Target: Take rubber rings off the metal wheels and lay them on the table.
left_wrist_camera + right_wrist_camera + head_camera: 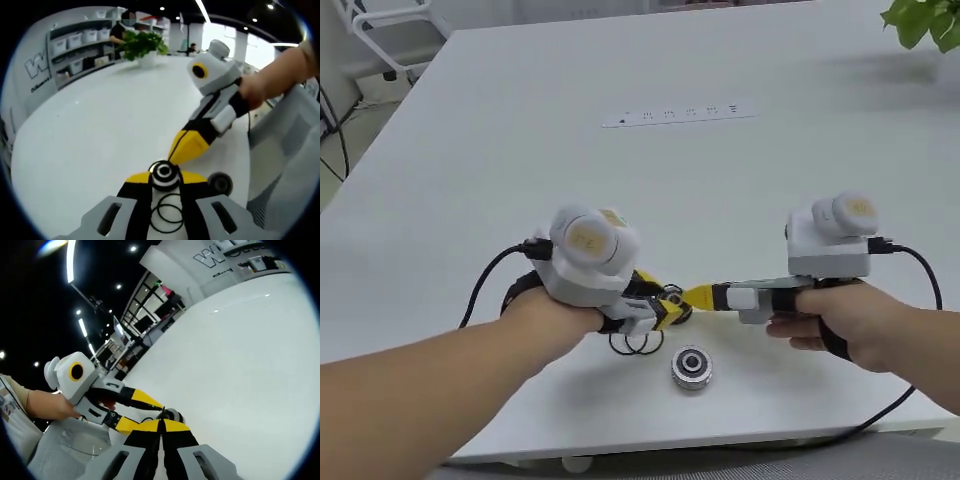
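My left gripper (665, 305) is shut on a small metal wheel (673, 300) and holds it just above the white table (620, 180). In the left gripper view the wheel (164, 171) sits between the yellow tips, with a black rubber ring around it. My right gripper (692, 297) comes in from the right with its jaws pressed together at that wheel's rim, pinching the ring. A couple of loose rubber rings (636, 343) lie on the table under the left gripper. A second wheel (692, 366) lies flat near the front edge.
A white power strip (680, 113) lies further back on the table. Plant leaves (925, 20) hang in at the far right corner. Black cables trail from both grippers. The table's front edge runs close below the second wheel.
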### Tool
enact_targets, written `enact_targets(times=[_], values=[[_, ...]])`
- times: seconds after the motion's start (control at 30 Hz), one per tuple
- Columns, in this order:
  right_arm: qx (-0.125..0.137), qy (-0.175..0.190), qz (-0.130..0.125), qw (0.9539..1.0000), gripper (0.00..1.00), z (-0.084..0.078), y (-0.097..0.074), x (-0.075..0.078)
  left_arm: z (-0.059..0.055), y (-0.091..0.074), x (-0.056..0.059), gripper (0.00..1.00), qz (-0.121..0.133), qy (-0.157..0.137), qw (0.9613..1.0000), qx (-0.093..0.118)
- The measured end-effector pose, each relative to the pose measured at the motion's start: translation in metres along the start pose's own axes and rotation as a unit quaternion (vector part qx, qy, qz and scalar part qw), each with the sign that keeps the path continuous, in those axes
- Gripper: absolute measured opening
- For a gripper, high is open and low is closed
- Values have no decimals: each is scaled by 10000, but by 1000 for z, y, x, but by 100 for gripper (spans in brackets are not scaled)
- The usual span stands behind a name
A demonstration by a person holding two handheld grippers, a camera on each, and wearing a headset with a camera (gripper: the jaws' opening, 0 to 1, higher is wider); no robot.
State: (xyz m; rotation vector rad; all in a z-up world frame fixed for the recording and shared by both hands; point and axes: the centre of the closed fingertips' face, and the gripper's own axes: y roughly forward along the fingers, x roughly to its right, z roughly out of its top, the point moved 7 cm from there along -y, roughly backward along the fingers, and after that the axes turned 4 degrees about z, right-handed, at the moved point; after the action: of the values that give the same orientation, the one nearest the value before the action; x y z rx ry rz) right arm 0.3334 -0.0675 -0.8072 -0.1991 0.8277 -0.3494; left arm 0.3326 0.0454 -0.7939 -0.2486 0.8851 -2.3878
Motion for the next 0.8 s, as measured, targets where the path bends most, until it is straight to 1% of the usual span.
enact_targets(times=[0.13,0.37,0.57,0.7,0.8], values=[[-6,-2,36,10000,0,1,-1,-1,0,-9,0,25,-34,4,10000,44],[51,31,106,9999,0,4,-3,-5,1,-27,3,33,-143,-12,9998,154],[33,18,206,9998,0,5,-3,-13,2,-45,5,41,-228,-70,9994,249],[60,7,255,9997,0,8,-2,-17,3,-55,7,48,-266,-162,9990,320],[81,4,301,9995,0,10,-1,-21,3,-63,8,51,-269,-182,9988,371]])
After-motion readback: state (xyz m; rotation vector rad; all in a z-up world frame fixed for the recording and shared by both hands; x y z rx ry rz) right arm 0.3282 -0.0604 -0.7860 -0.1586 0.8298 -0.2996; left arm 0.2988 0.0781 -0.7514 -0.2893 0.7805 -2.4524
